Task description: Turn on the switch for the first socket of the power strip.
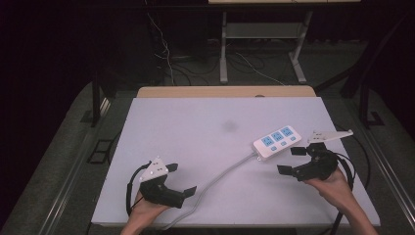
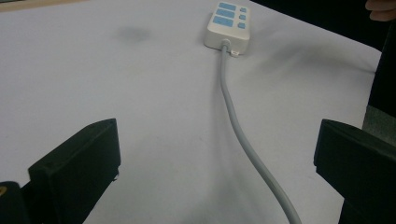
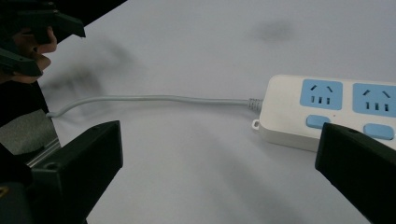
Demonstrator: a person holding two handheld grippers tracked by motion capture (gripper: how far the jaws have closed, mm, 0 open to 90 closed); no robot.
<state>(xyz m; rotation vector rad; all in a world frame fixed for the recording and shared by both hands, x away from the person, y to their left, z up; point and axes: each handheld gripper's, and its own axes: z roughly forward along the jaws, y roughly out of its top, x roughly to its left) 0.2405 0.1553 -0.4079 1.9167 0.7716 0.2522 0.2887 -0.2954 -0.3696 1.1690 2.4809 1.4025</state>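
A white power strip [image 1: 276, 141] with blue sockets and buttons lies on the right half of the white table [image 1: 195, 127]. Its grey cable [image 1: 220, 177] runs toward the front edge and drops off it. My right gripper [image 1: 292, 160] is open, just in front of and right of the strip, nothing between its jaws. In the right gripper view the power strip [image 3: 322, 109] sits close ahead, its cable [image 3: 154, 99] leading left. My left gripper [image 1: 180, 180] is open near the front left, beside the cable. Along the left gripper view the cable [image 2: 240, 126] leads up to the power strip [image 2: 228, 24].
A faint dark smudge [image 1: 229, 126] marks the table's middle. A wooden edge [image 1: 225, 91] borders the far side. Beyond it stands a desk frame [image 1: 259, 44] with loose wires [image 1: 171, 54] on the dark floor. A metal rail [image 1: 73, 176] runs along the left.
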